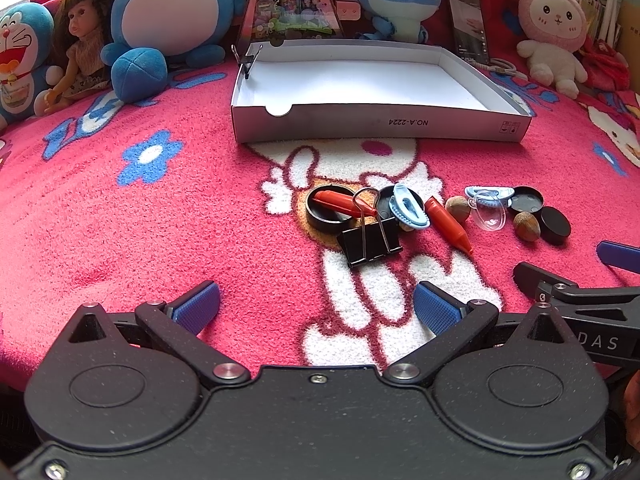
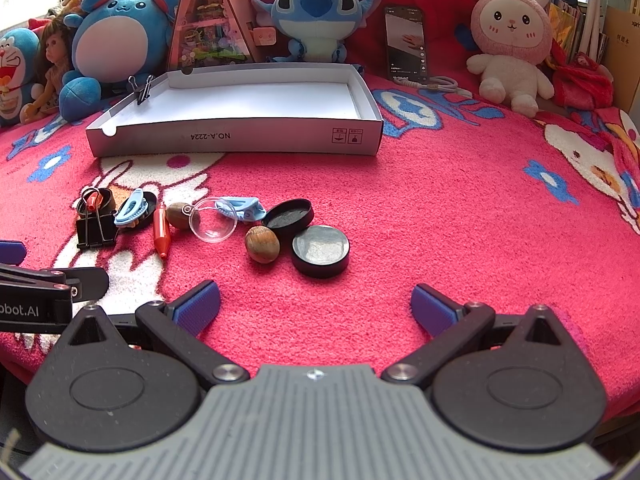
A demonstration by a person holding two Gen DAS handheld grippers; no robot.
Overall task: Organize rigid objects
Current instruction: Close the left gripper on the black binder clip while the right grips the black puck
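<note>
A pile of small hard items lies on the red blanket: a black binder clip, orange crayons, blue clips, nuts, black round lids and a clear dome. Behind them stands an empty white cardboard tray, a small binder clip on its left wall. My left gripper is open, short of the binder clip. My right gripper is open, just in front of the lid and nut.
Plush toys, a doll, a triangular toy house and a phone with its cable line the back. The right gripper's body shows at the left view's right edge; the left gripper's body at the right view's left edge.
</note>
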